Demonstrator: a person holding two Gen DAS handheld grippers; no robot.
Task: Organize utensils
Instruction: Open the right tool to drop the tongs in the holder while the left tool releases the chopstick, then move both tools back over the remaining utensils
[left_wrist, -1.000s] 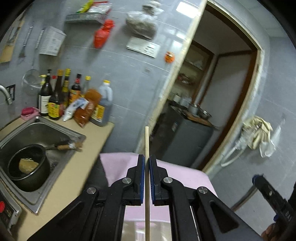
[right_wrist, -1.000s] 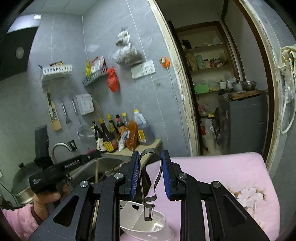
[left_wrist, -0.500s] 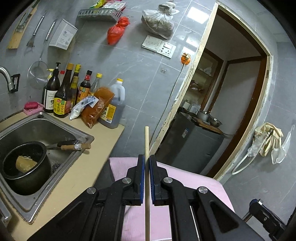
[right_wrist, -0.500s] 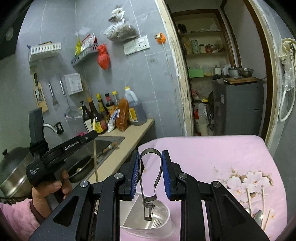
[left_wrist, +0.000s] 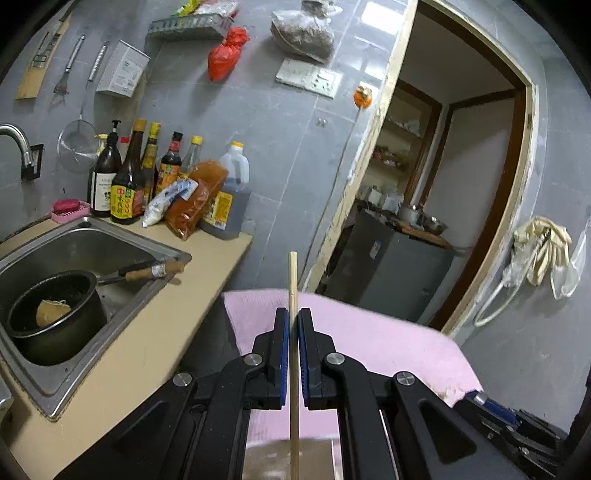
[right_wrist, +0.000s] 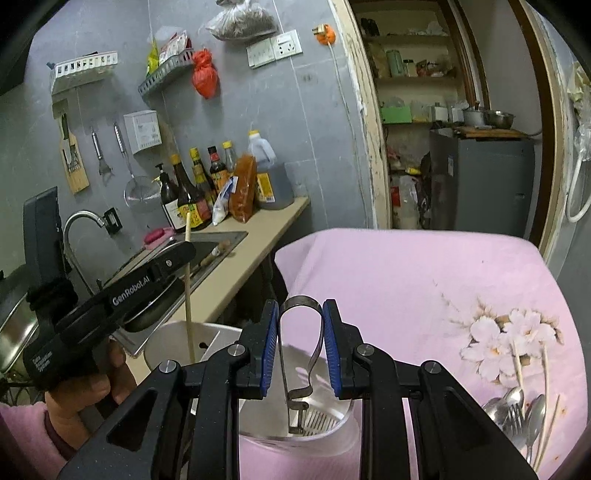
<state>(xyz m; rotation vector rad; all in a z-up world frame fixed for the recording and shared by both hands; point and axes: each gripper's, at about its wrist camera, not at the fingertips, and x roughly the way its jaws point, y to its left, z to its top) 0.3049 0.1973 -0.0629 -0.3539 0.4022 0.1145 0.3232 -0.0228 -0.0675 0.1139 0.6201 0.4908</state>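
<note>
Both claws have been lowered toward the white holder (right_wrist: 177, 338). Left claw (left_wrist: 293, 332) pinched shut on an upright chopstick (left_wrist: 293, 280); right claw (right_wrist: 300, 345) clamped on metal tongs (right_wrist: 300, 354) above it. Remaining cutlery (right_wrist: 517, 410) at 4 o'clock on the pink table (right_wrist: 424, 273). Deposit judged imminent.

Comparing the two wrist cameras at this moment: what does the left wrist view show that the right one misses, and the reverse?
Only the left wrist view shows the black pot in the sink and the left gripper clamping its chopstick head-on.

Only the right wrist view shows the right gripper holding metal tongs over the white utensil holder, plus the loose spoons on the cloth.

Both show the chopstick, the sauce bottles and the pink cloth.
</note>
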